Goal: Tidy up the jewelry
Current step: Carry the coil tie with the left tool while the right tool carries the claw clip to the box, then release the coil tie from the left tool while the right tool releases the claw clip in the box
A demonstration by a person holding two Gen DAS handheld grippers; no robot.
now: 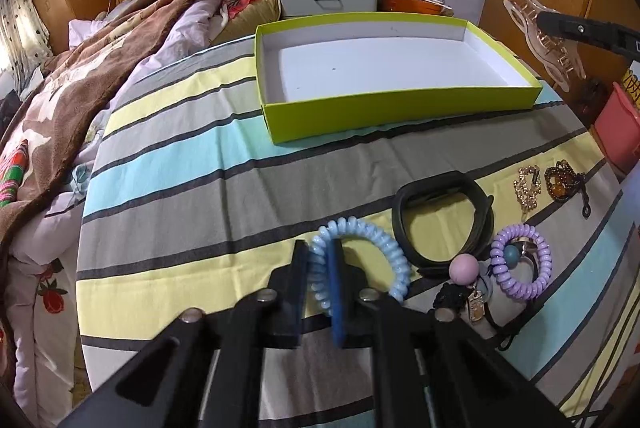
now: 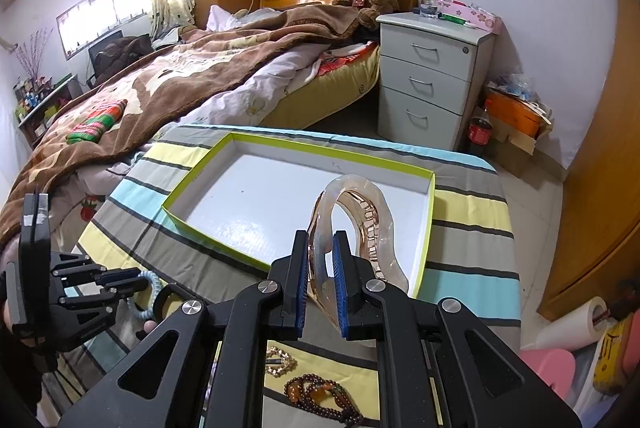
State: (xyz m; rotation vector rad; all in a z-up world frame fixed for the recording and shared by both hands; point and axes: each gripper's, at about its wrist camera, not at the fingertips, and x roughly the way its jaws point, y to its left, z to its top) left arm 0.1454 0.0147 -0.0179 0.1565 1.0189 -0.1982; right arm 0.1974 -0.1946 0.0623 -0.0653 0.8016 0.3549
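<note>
The left gripper point(image 1: 320, 260) has its jaws pinched on the pale blue spiral hair tie point(image 1: 360, 260) lying on the striped bench point(image 1: 180, 168). The right gripper point(image 2: 320, 280) clamps the translucent pink claw clip point(image 2: 352, 228). The empty lime-green box point(image 1: 400, 108) lies at twelve o'clock from both, nearer the right.
</note>
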